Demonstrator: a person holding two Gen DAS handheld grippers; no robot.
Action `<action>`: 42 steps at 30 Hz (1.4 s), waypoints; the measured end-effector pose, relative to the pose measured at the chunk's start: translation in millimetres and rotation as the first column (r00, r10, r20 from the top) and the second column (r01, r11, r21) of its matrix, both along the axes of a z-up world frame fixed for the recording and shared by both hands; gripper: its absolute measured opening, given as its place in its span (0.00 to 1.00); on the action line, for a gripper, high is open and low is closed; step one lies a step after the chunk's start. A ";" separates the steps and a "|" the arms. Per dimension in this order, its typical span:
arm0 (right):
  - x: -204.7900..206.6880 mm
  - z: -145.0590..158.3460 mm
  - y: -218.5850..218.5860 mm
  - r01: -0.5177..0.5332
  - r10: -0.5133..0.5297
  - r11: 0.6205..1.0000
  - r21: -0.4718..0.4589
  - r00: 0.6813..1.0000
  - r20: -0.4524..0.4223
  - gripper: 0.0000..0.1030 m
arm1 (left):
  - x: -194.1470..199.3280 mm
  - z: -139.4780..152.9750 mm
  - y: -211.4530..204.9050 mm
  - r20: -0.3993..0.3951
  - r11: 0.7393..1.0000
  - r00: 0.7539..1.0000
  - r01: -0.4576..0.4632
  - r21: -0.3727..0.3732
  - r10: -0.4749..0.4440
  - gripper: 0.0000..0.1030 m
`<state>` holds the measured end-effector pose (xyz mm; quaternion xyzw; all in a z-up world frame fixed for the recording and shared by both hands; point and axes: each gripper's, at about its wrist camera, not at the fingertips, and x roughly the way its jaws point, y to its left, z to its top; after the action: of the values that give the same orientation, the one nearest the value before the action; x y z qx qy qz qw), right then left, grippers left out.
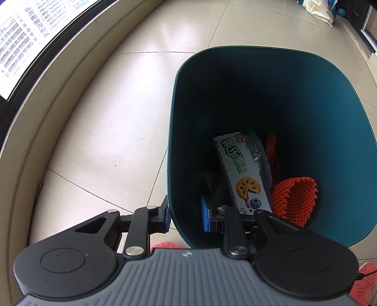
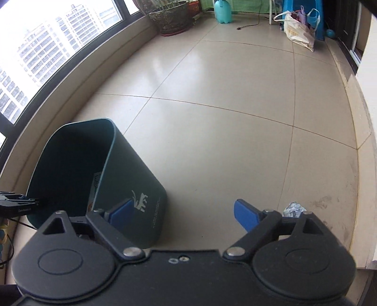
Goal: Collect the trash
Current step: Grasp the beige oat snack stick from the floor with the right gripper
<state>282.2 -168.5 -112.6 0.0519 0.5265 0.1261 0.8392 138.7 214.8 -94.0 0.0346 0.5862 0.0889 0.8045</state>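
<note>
My left gripper [image 1: 185, 216] is shut on the near wall of the dark teal trash bin [image 1: 306, 113], one blue pad outside and one inside. Inside the bin lie a white and green snack box [image 1: 240, 174], an orange foam net [image 1: 294, 200] and a silvery wrapper [image 1: 259, 155]. In the right wrist view the bin [image 2: 141, 188] stands at lower left, tilted, with the left gripper's fingers [image 2: 18, 202] at its edge. My right gripper [image 2: 183, 211] is open over bare floor, with nothing between its pads. A crumpled silvery scrap [image 2: 294, 209] lies on the tiles just right of its right finger.
A curved window ledge [image 2: 82, 89] runs along the left. Far back stand a plant pot [image 2: 172, 18], a teal can [image 2: 222, 10] and a white bag [image 2: 299, 30]. A wall edge [image 2: 367, 131] runs along the right. Pink fuzzy fabric [image 1: 362, 280] lies near the bin.
</note>
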 end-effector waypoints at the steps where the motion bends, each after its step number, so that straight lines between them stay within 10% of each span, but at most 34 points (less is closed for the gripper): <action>1: 1.9 -9.6 -6.7 0.022 -0.022 1.000 -0.013 1.000 -0.015 0.90 | 0.2 -0.2 -0.3 -0.001 1.000 1.000 -0.002 0.002 0.002 0.23; 10: 6.8 -116.2 -63.3 0.189 -0.203 0.978 -0.085 0.956 -0.211 0.92 | -0.2 -2.3 -2.9 -0.009 1.000 1.000 -0.004 0.020 0.004 0.23; 24: -4.5 -245.5 -93.4 0.435 -0.465 0.884 -0.173 0.772 -0.434 0.83 | 0.3 -4.7 -3.9 -0.014 0.999 1.000 -0.005 0.043 0.006 0.23; 42: -34.0 -279.3 -81.8 0.396 -0.474 0.880 -0.263 0.762 -0.441 0.26 | -0.2 -9.3 -3.9 -0.023 0.999 1.000 0.004 0.051 -0.003 0.23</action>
<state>248.2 -250.3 -391.9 0.1383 0.7040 -0.1311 0.6842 138.6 210.9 -103.3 0.0570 0.5928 0.1019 0.7968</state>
